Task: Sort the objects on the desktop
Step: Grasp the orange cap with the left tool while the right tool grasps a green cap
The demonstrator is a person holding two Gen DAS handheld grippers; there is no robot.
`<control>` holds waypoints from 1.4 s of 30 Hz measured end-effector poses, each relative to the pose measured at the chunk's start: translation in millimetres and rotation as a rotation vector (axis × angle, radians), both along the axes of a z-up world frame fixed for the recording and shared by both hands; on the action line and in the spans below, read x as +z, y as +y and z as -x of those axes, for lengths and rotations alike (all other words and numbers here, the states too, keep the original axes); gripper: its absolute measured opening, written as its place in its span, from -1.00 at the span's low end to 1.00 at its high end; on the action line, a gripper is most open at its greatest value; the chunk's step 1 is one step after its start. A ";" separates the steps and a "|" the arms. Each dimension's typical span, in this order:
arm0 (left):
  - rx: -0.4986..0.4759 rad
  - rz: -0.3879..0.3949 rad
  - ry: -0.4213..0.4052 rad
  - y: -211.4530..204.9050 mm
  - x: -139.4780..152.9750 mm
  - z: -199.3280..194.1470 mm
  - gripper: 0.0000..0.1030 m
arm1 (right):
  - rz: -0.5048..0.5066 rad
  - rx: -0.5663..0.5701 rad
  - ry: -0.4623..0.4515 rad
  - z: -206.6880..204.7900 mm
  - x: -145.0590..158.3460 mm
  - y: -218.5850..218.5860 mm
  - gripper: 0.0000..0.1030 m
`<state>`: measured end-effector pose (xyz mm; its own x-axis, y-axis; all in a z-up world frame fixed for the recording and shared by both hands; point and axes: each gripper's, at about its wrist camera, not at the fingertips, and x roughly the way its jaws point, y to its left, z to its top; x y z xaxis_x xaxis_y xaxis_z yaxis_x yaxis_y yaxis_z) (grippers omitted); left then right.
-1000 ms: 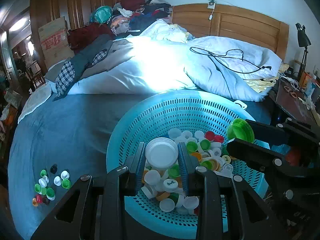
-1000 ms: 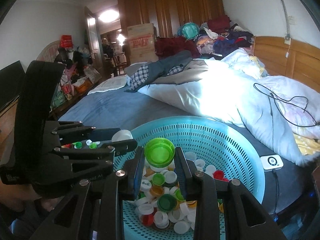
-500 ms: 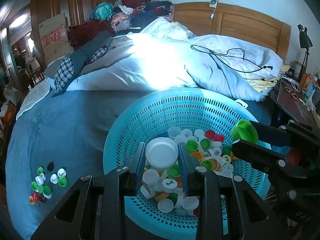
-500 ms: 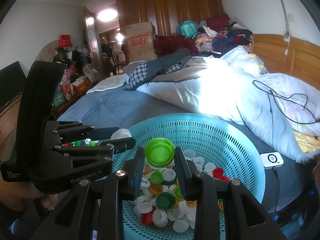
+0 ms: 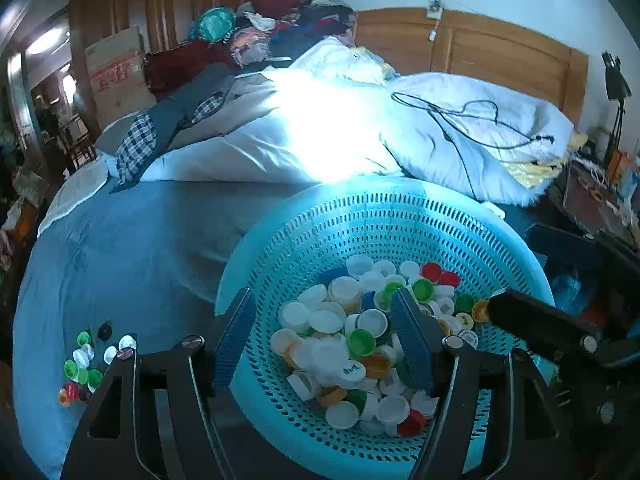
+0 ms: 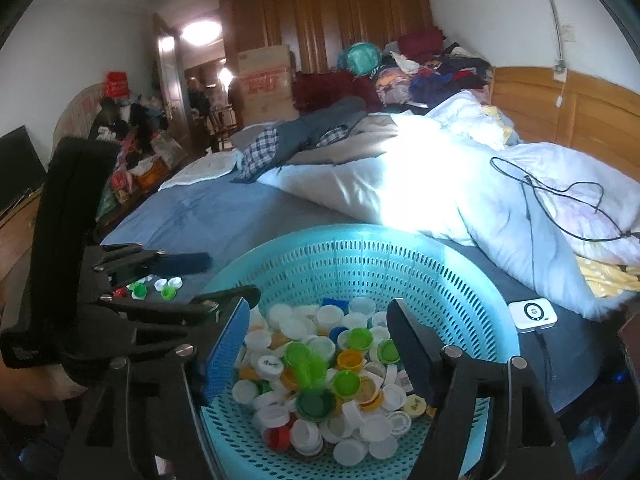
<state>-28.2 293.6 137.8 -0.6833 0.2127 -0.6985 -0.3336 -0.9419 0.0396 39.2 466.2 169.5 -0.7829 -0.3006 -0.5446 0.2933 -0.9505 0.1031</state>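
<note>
A teal perforated basket (image 5: 360,216) (image 6: 360,236) sits on the bed, holding several white, green, orange and red bottle caps. My left gripper (image 5: 320,312) hangs over it with its jaws opening and nothing pressed between them. A blurred white cap (image 5: 328,356) lies on the pile just below. My right gripper (image 6: 320,312) hovers over the same basket, its jaws also opening. A blurred green cap (image 6: 304,360) is falling onto the pile under it. Each view shows the other gripper at its side: the right gripper (image 5: 540,320) and the left gripper (image 6: 216,280).
A small group of caps (image 5: 84,360) (image 6: 156,286) lies on the blue sheet left of the basket. Behind are a white duvet (image 5: 320,140) with a black cable (image 5: 460,116), piled clothes and a wooden headboard. A white device (image 6: 534,314) lies right of the basket.
Both grippers have opened over the basket. The left one let go of the large white cap and the right one let go of the green cap; both caps dropped onto the pile.
</note>
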 end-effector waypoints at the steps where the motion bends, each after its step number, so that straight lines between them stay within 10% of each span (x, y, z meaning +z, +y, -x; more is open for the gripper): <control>1: 0.010 -0.002 0.001 -5.2 -0.7 -0.2 0.23 | -0.002 -0.001 0.003 -0.4 1.0 -0.7 0.49; 8: 0.178 -0.027 -0.037 -101.6 -40.6 -8.8 0.24 | -0.009 0.099 -0.004 -1.7 -1.0 -34.3 0.49; 16: 0.622 -0.044 -0.149 -324.5 -117.5 -39.0 0.23 | -0.056 0.276 -0.059 -1.2 -24.7 -107.0 0.49; 20: 0.639 -0.034 -0.203 -392.8 -144.8 -34.9 0.23 | -0.089 0.329 -0.098 3.7 -40.4 -136.1 0.49; 30: 0.479 -0.014 -0.179 -409.1 -162.2 1.9 0.23 | -0.147 0.384 -0.163 22.4 -66.8 -188.3 0.49; 34: 0.461 0.000 -0.168 -406.9 -161.4 6.7 -0.52 | -0.141 0.406 -0.170 30.1 -72.0 -203.8 0.37; 42: 0.525 -0.084 -0.125 -415.0 -161.2 -7.0 -0.52 | -0.082 0.473 -0.210 77.4 -97.1 -276.8 0.15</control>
<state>-21.3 -121.4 -23.4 -0.6254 -0.0764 -0.7765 0.1853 -0.9813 -0.0527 -38.2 189.3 72.4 -0.4433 -0.5449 -0.7118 0.6732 -0.7266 0.1369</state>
